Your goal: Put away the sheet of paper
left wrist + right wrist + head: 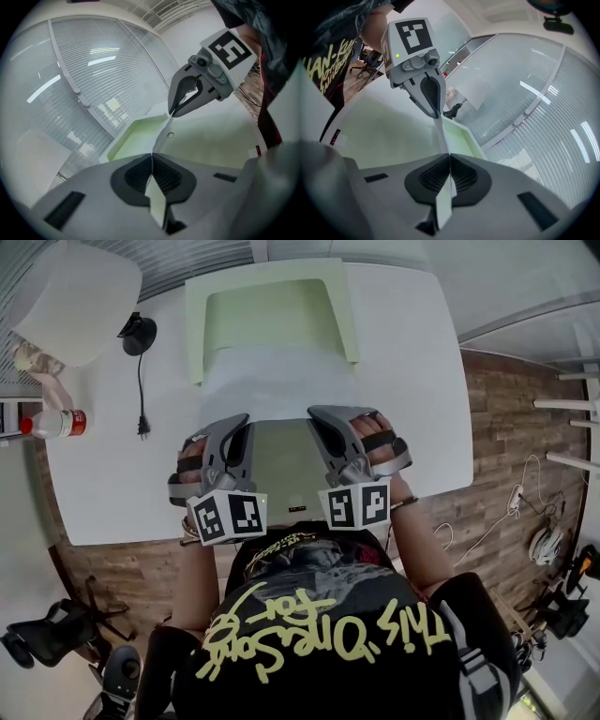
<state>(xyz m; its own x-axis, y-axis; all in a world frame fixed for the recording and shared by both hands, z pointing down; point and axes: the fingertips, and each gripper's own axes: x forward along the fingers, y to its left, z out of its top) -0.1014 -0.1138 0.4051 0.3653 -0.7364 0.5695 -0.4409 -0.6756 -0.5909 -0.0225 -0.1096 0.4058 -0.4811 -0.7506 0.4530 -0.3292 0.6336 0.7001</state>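
Observation:
A sheet of paper (279, 381) hangs over the white table (412, 381). Its far end reaches into a pale green tray (272, 306) at the table's back. My left gripper (240, 420) is shut on the sheet's near left part and my right gripper (317, 414) on its near right part. In the left gripper view the paper's edge (161, 133) runs from my left gripper (151, 161) to the right gripper (175, 110), with the tray (133, 138) beyond. The right gripper view shows my right gripper (449, 165) pinching the sheet (440, 133), which the left gripper (436, 111) holds too.
A black plug with a cable (139, 336) lies at the table's back left, beside a white lampshade (75, 301). A bottle with a red label (54, 423) stands off the left edge. An office chair (47, 634) is on the wooden floor; cables (520, 502) lie at the right.

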